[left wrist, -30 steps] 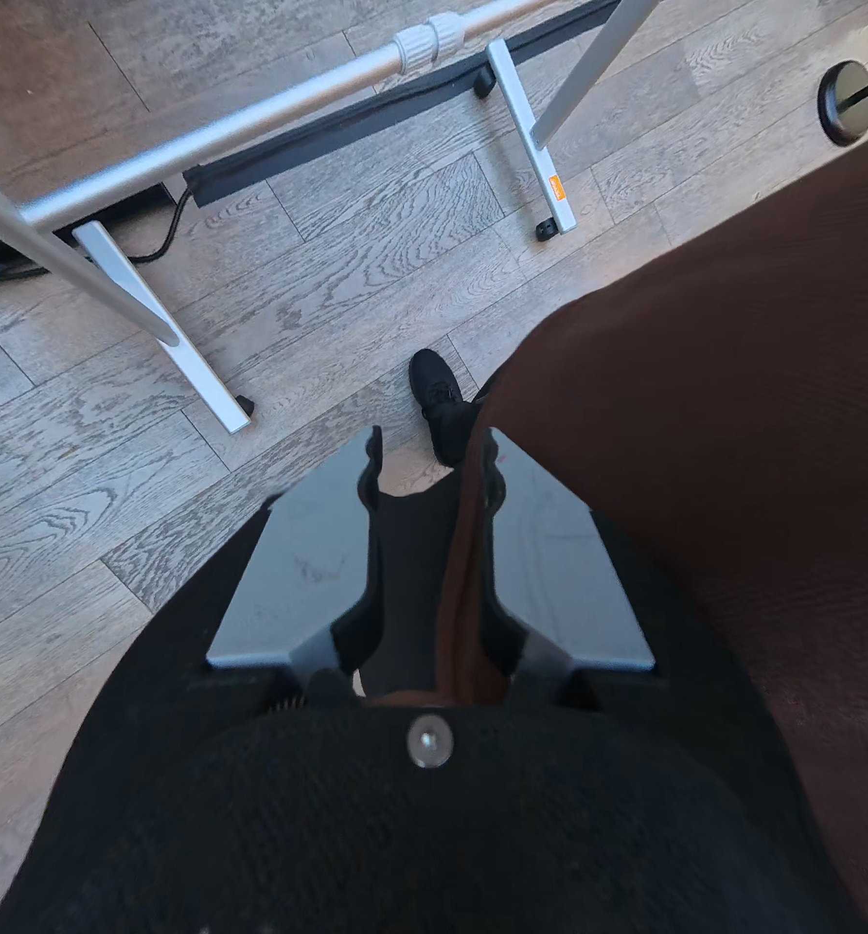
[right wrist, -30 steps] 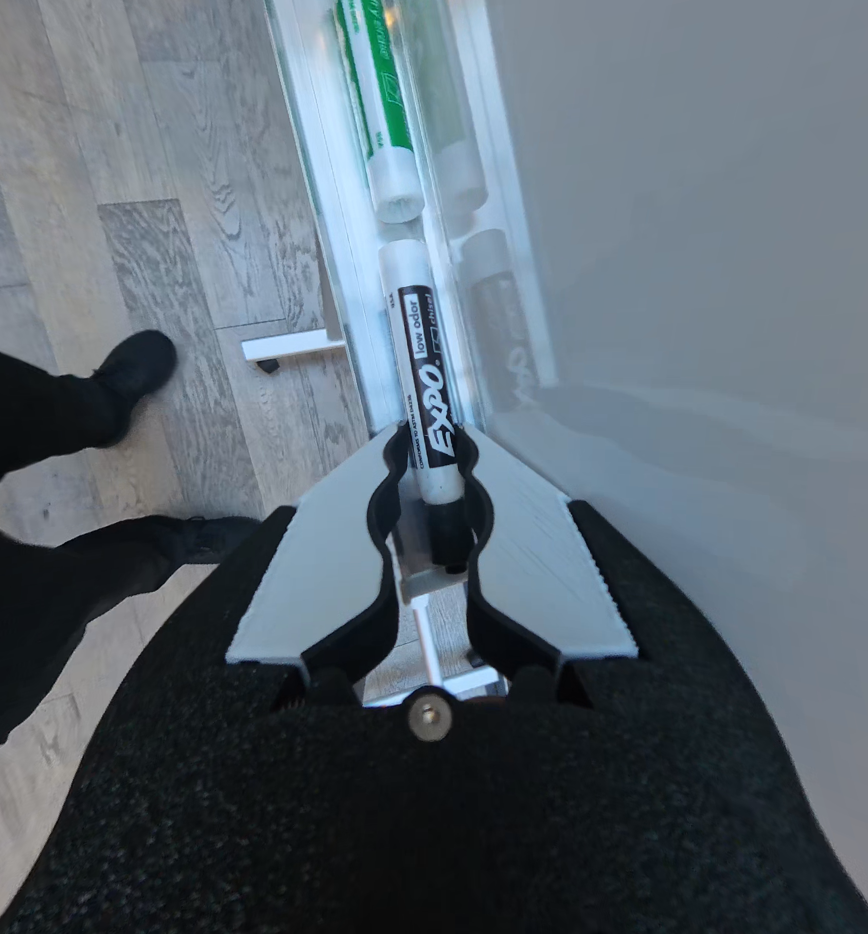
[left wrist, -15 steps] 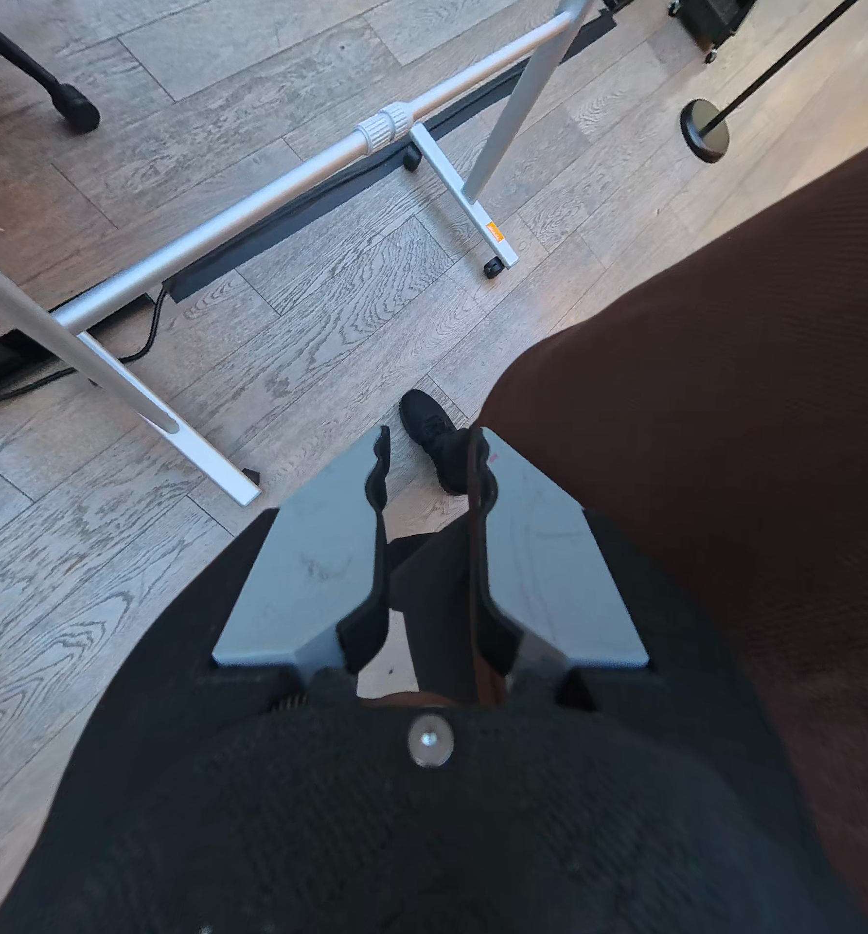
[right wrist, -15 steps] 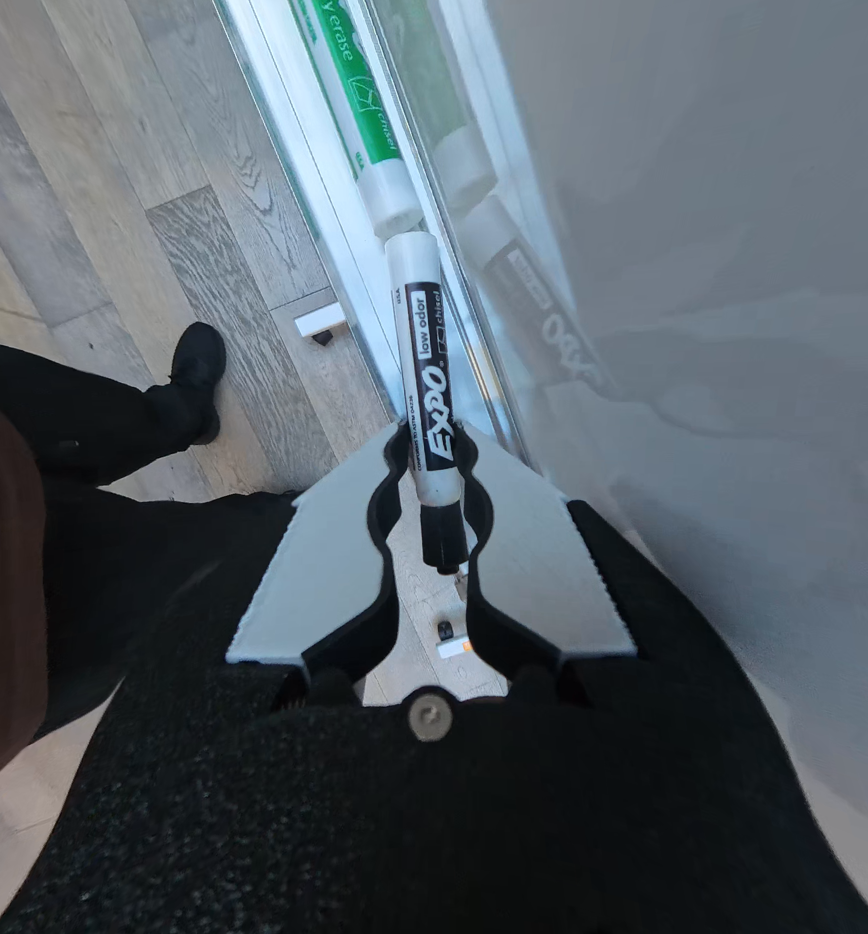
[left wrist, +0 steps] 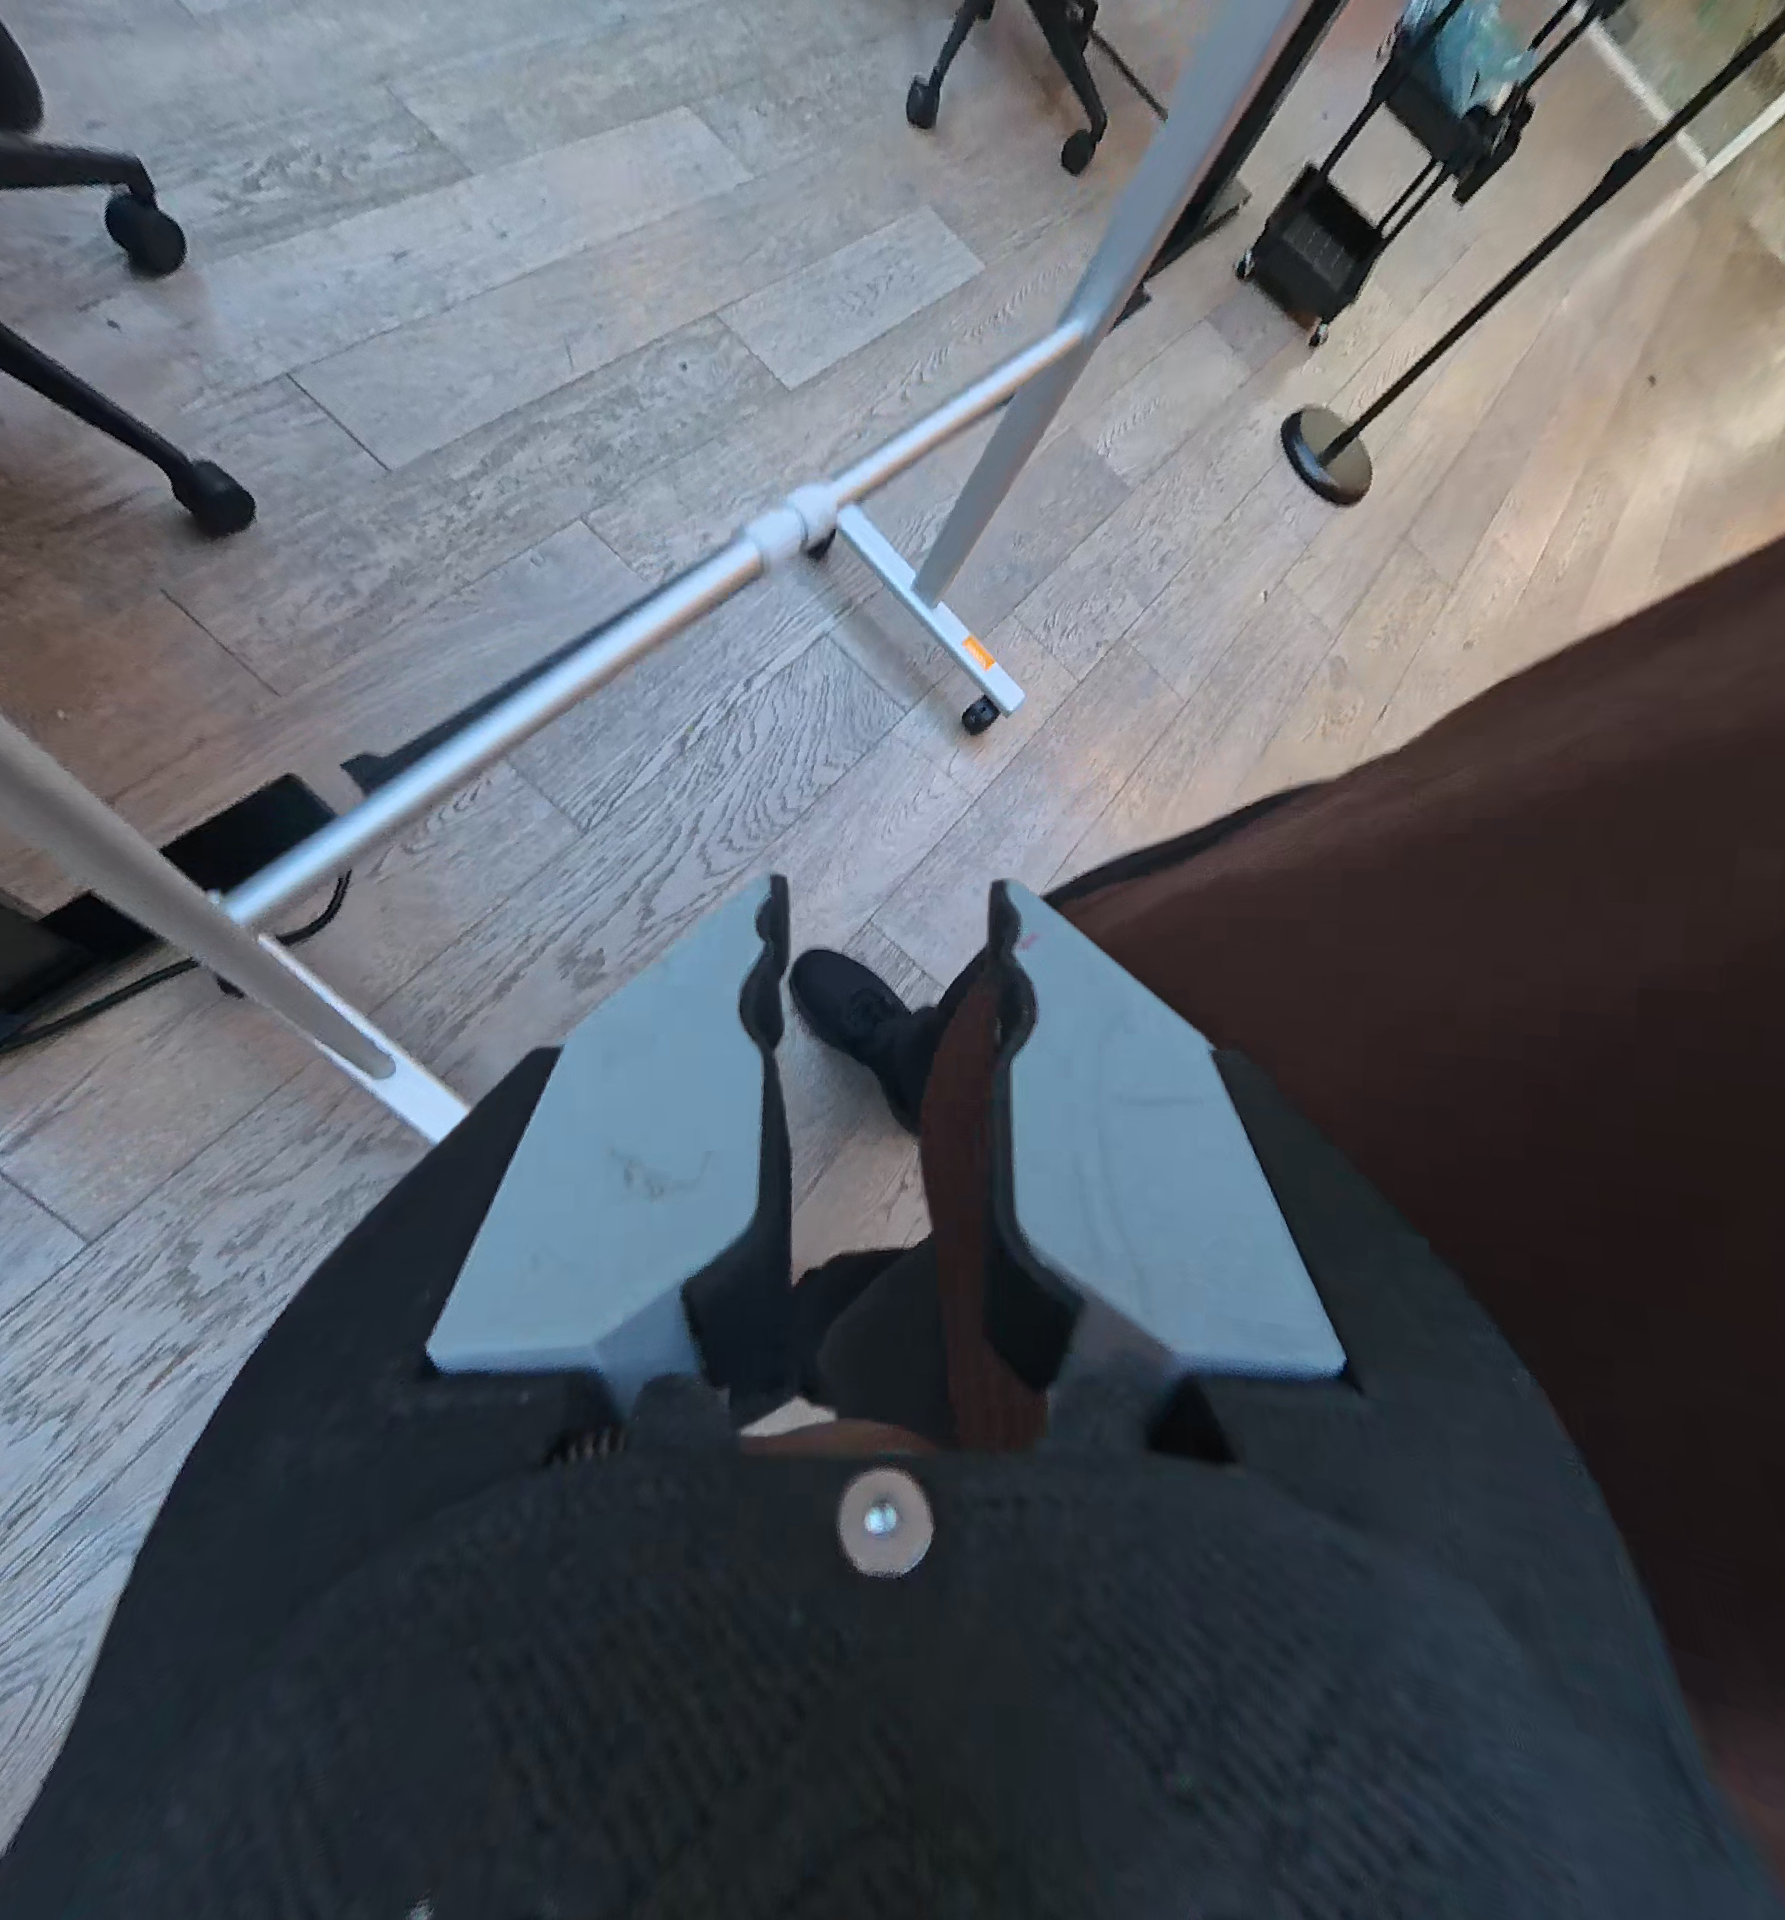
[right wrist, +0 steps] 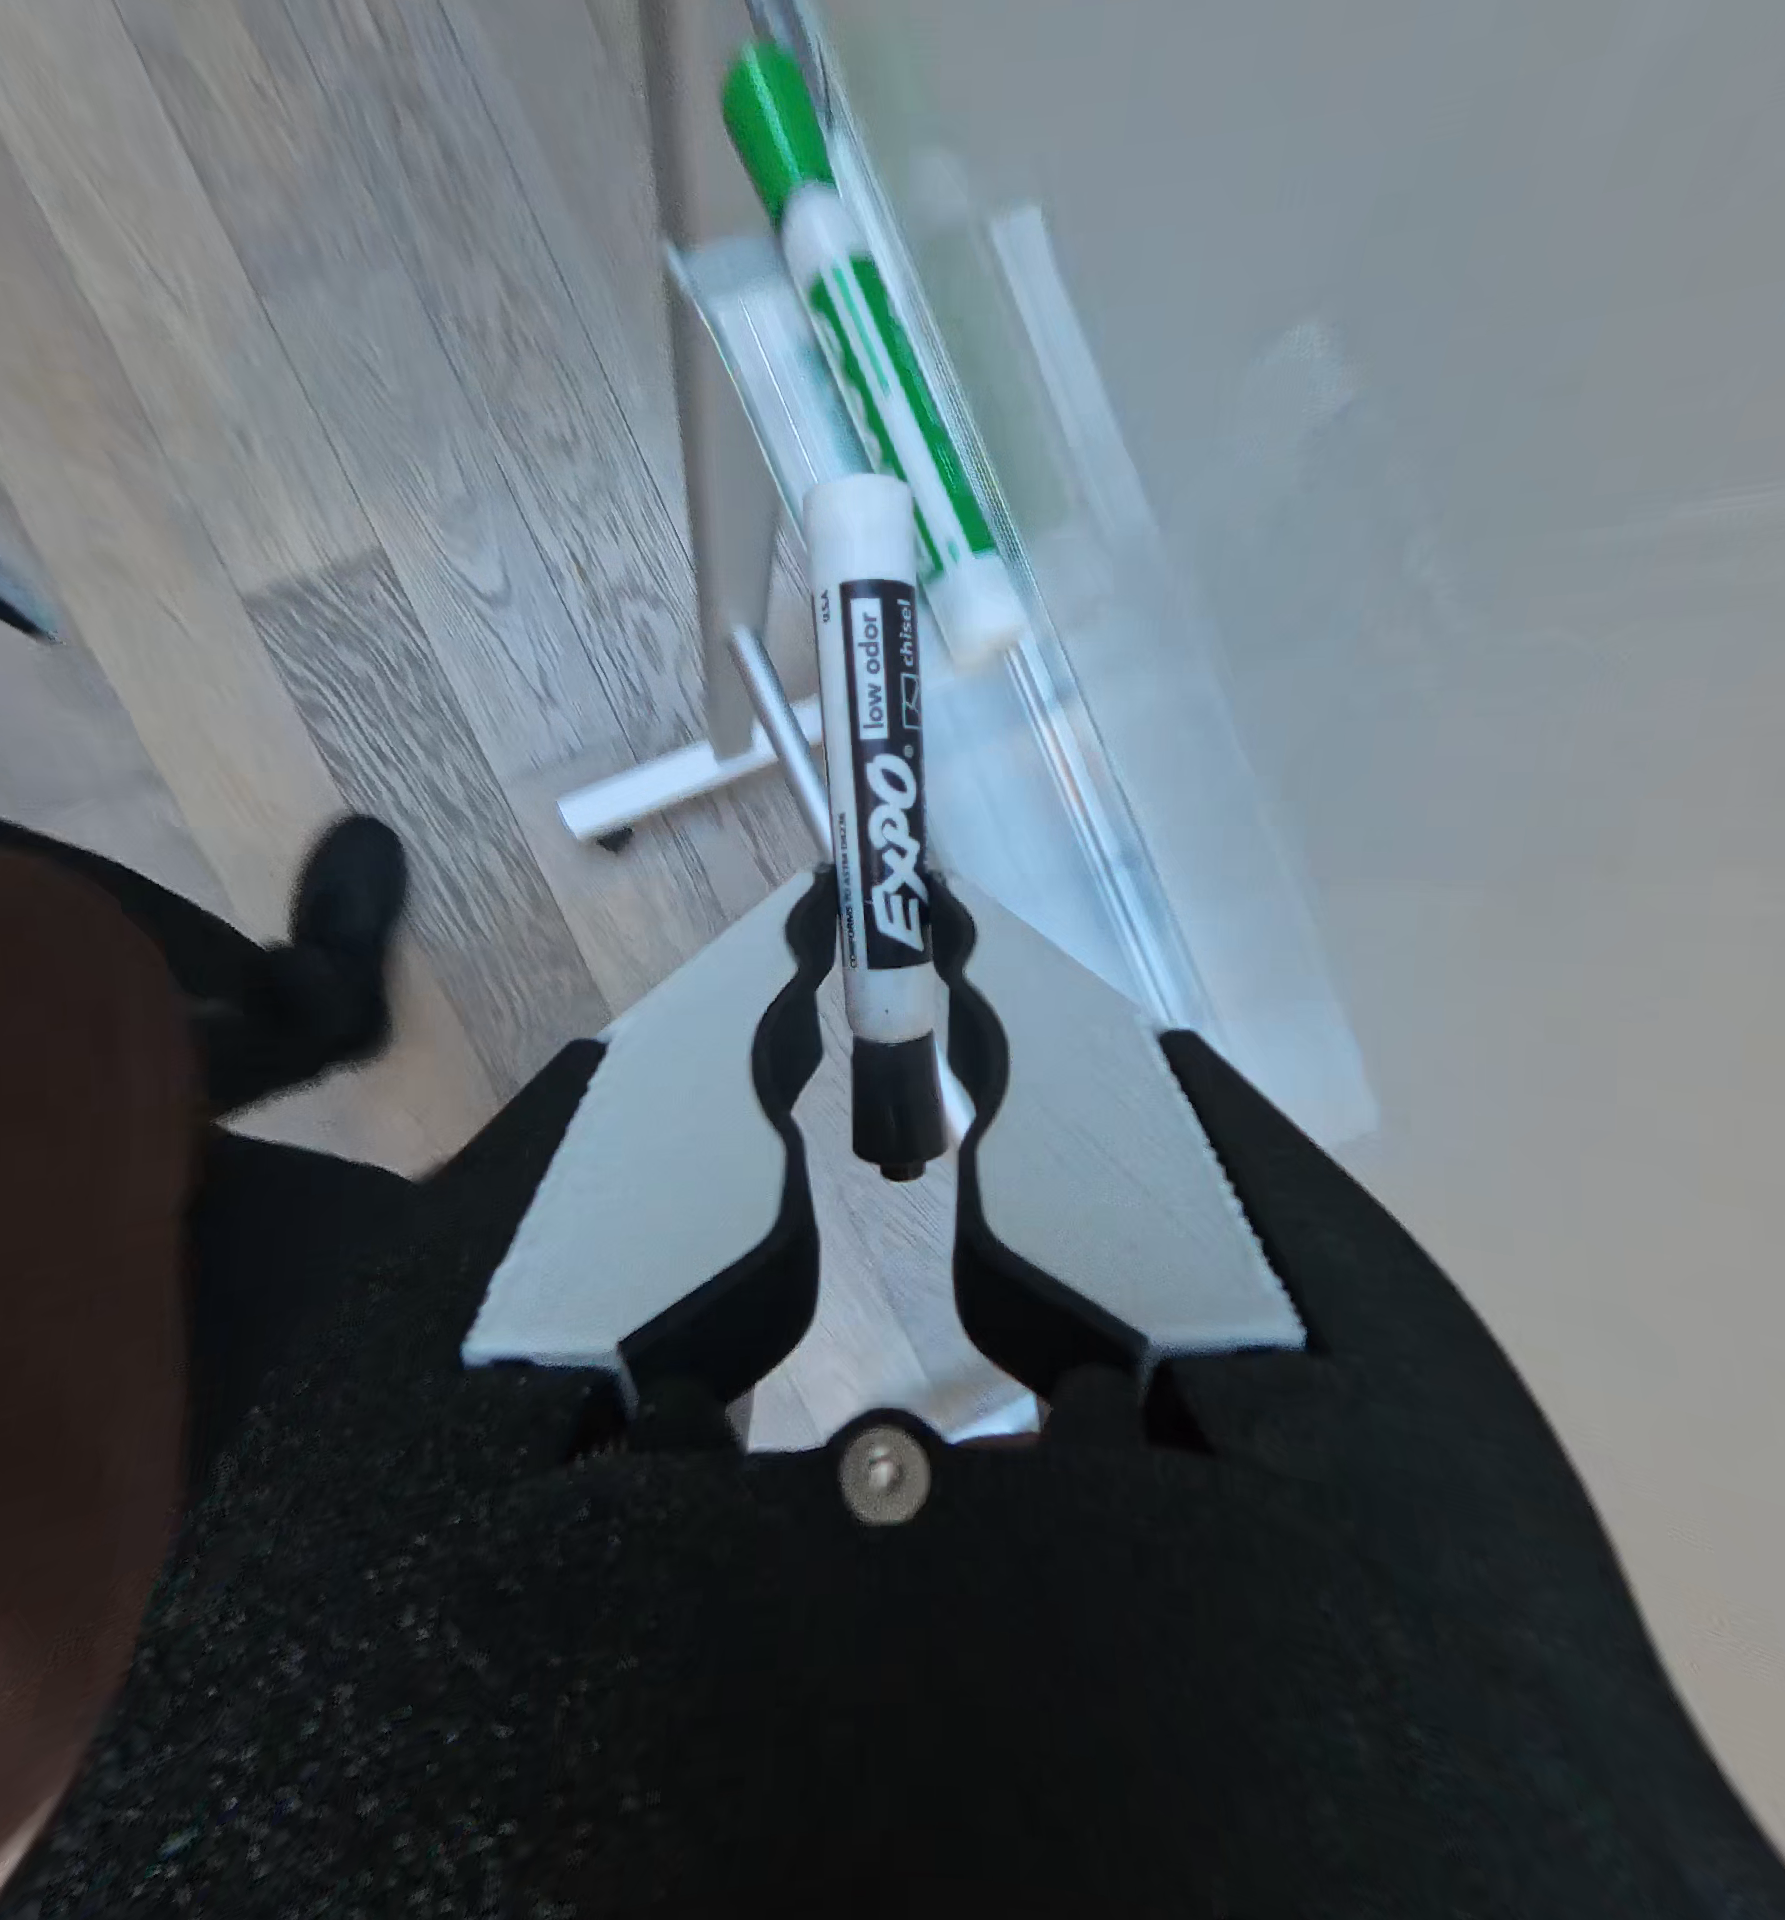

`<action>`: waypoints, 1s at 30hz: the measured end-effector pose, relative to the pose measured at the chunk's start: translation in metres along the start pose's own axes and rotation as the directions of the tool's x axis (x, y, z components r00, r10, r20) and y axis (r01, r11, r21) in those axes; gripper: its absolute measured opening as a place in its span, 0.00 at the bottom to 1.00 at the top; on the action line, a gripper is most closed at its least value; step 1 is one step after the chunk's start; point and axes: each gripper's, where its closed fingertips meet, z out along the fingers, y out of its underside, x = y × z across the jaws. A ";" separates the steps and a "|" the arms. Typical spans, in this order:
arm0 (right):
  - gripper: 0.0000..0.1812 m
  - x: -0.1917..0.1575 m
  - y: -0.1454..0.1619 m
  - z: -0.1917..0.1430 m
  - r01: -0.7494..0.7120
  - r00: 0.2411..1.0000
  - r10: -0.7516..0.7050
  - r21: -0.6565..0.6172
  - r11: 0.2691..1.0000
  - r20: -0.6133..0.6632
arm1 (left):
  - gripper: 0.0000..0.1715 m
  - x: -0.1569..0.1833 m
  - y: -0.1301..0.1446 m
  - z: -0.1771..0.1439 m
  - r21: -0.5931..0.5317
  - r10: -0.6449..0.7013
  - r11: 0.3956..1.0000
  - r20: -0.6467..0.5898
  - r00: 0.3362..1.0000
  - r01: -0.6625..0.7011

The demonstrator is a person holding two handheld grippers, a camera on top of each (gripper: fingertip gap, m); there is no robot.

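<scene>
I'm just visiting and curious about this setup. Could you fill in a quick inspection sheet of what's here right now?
Surface: grey wood-look floor; whiteboard with a tray along its edge.
Job's things: black marker, uncapped, tip toward the camera; green marker lying in the tray.
Clutter: nothing seen.
Grippers: right gripper jaws shut on the black marker, held clear of the tray; left gripper jaws open, empty, beside brown clothing.
Cables: black cable on the floor near a dark box.
Surroundings: silver stand, chair bases, a person's black shoe.
</scene>
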 end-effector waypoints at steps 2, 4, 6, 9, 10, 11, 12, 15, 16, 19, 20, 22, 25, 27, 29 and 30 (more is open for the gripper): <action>0.09 -0.020 -0.024 -0.012 -0.167 0.983 0.152 0.170 0.971 0.100 | 0.23 0.006 -0.035 0.002 0.060 -0.016 0.998 -0.011 1.000 0.016; 0.09 -0.040 -0.057 -0.032 -0.403 0.900 0.301 0.342 0.849 0.314 | 0.27 0.016 -0.074 0.004 0.123 -0.038 0.991 -0.044 0.998 0.043; 0.09 -0.046 -0.084 -0.057 -0.607 0.774 0.371 0.433 0.667 0.513 | 0.31 0.027 -0.116 0.001 0.189 -0.055 0.980 -0.083 0.995 0.070; 0.09 -0.039 -0.101 -0.084 -0.754 0.640 0.361 0.463 0.465 0.678 | 0.32 0.038 -0.165 -0.011 0.272 -0.079 0.955 -0.139 0.987 0.114; 0.09 -0.039 -0.103 -0.089 -0.785 0.601 0.345 0.450 0.426 0.721 | 0.31 0.040 -0.176 -0.015 0.290 -0.088 0.948 -0.158 0.984 0.131; 0.09 -0.040 -0.105 -0.095 -0.805 0.574 0.330 0.443 0.395 0.750 | 0.31 0.042 -0.186 -0.019 0.303 -0.096 0.942 -0.175 0.980 0.146; 0.09 -0.040 -0.106 -0.100 -0.816 0.560 0.313 0.445 0.368 0.767 | 0.31 0.044 -0.194 -0.021 0.308 -0.100 0.938 -0.196 0.975 0.158; 0.09 -0.042 -0.108 -0.111 -0.831 0.546 0.289 0.463 0.308 0.787 | 0.20 0.050 -0.206 -0.018 0.294 -0.087 0.943 -0.242 0.966 0.158; 0.09 -0.042 -0.108 -0.113 -0.835 0.542 0.289 0.468 0.289 0.789 | 0.17 0.055 -0.208 -0.017 0.290 -0.079 0.943 -0.275 0.958 0.161; 0.09 -0.045 -0.106 -0.115 -0.839 0.538 0.282 0.473 0.269 0.794 | 0.10 0.067 -0.210 -0.016 0.279 -0.062 0.948 -0.314 0.947 0.154; 0.09 -0.047 -0.105 -0.114 -0.827 0.555 0.281 0.484 0.285 0.783 | 0.09 0.066 -0.206 -0.014 0.256 -0.045 0.959 -0.288 0.957 0.123; 0.09 -0.051 -0.102 -0.113 -0.789 0.604 0.271 0.514 0.338 0.749 | 0.09 0.061 -0.199 -0.014 0.204 0.009 0.978 -0.228 0.974 0.039; 0.09 -0.058 -0.099 -0.109 -0.677 0.714 0.249 0.555 0.483 0.655 | 0.09 0.049 -0.185 -0.018 0.096 0.167 0.983 -0.100 0.981 -0.158; 0.13 -0.060 -0.099 -0.106 -0.594 0.776 0.225 0.563 0.574 0.589 | 0.09 0.044 -0.177 -0.023 0.007 0.265 0.964 -0.053 0.963 -0.265; 0.17 -0.067 -0.102 -0.104 -0.526 0.808 0.177 0.553 0.646 0.561 | 0.09 0.041 -0.173 -0.028 -0.053 0.345 0.937 -0.023 0.938 -0.346; 0.16 -0.072 -0.104 -0.102 -0.498 0.815 0.154 0.540 0.679 0.558 | 0.09 0.040 -0.172 -0.031 -0.077 0.377 0.923 -0.011 0.926 -0.377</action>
